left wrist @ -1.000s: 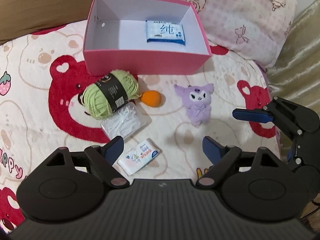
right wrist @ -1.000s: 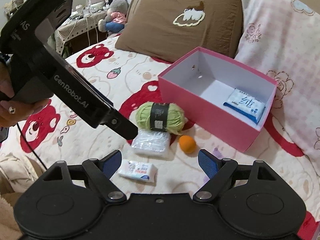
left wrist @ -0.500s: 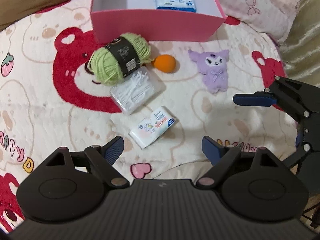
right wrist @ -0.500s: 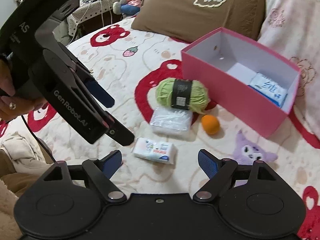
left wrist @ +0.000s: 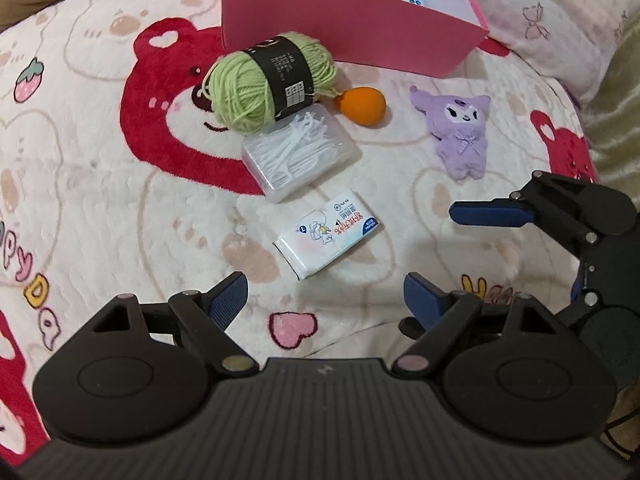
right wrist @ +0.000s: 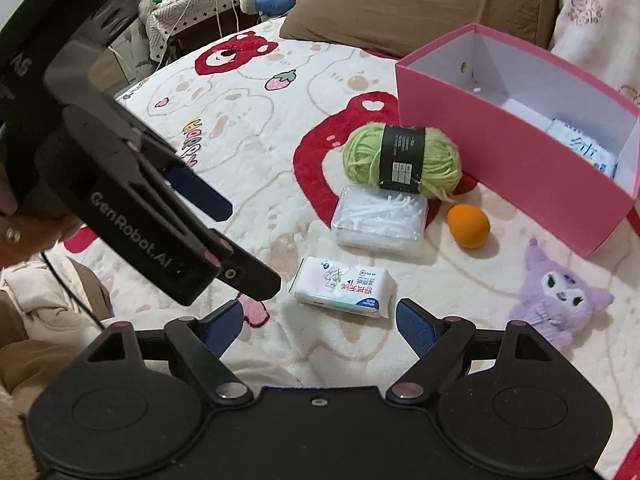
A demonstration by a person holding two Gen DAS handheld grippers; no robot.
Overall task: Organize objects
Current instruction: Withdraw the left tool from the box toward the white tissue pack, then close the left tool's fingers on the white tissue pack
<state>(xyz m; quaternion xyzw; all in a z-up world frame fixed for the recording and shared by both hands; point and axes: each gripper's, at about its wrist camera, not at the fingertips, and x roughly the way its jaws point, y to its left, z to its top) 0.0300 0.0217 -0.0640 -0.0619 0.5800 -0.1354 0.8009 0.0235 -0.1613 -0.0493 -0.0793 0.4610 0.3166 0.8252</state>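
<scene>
Pink box (left wrist: 348, 28), green yarn (left wrist: 256, 88), orange ball (left wrist: 366, 105), purple plush toy (left wrist: 460, 136), cream blanket (left wrist: 100, 200) with red bears.

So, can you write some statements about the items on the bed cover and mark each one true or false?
1. The pink cardboard box holds a blue-and-white tissue pack. True.
2. The green yarn ball lies inside the box. False: it lies outside, on the blanket.
3. The small orange ball lies between the yarn and the purple plush toy. True.
4. The left gripper grips the white tissue packet. False: its jaws are open and empty.
</scene>
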